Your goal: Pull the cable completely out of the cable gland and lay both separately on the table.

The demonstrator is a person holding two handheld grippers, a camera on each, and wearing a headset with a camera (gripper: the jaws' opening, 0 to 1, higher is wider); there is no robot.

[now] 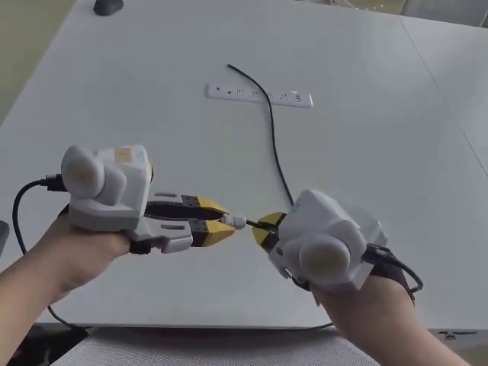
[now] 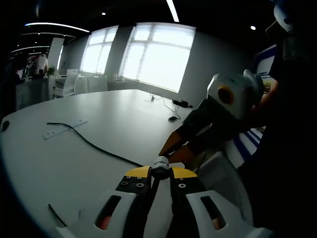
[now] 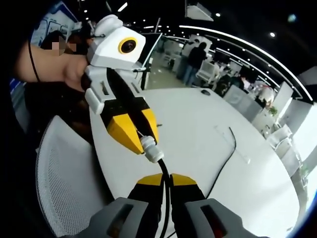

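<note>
My left gripper [image 1: 226, 222] is shut on a small white cable gland [image 1: 235, 223], held above the table near its front edge. In the left gripper view the gland [image 2: 160, 165] sits pinched at my yellow jaw tips [image 2: 159, 172]. A thin black cable [image 1: 272, 137] leaves the gland and runs away across the table. My right gripper [image 1: 264, 226] faces the left one and is shut on the cable just beside the gland. In the right gripper view the cable [image 3: 165, 191] rises between my jaws [image 3: 166, 179] to the gland [image 3: 151, 148].
A white power strip [image 1: 259, 95] lies at mid-table, with the cable crossing over it. A dark mouse [image 1: 107, 7] rests at the far edge. A mesh chair [image 3: 64, 183] stands below the table's front edge. People stand in the distant office.
</note>
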